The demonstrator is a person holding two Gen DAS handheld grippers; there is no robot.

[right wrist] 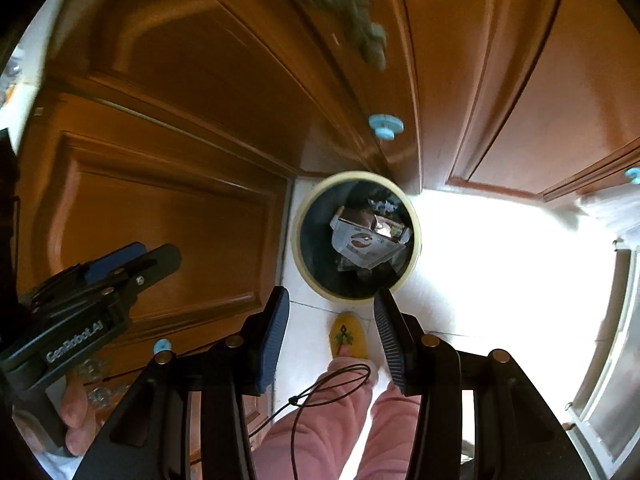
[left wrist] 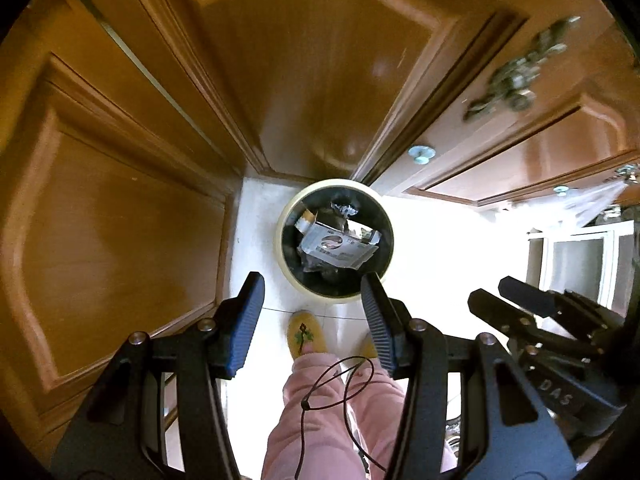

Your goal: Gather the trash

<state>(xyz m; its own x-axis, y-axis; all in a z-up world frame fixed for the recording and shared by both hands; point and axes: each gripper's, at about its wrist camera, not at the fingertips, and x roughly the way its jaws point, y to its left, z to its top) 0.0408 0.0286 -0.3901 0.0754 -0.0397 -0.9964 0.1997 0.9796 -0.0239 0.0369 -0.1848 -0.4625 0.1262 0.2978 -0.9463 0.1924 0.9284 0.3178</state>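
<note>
Right gripper (right wrist: 332,312) jaws apart and empty, above trash bin (right wrist: 298,240) holding crumpled carton (right wrist: 366,246)

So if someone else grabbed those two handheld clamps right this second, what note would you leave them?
Left gripper: open, nothing between its fingers, pointing down above the bin.
Right gripper: open and empty too, beside the left one.
Trash bin: round, cream-rimmed, on the white floor by the wooden cabinet doors, just ahead of the person's yellow slipper.
Done: a crumpled printed carton and other scraps lie inside the bin.
Left: no loose trash shows on the floor in these views; look elsewhere for more before calling it finished.
</note>
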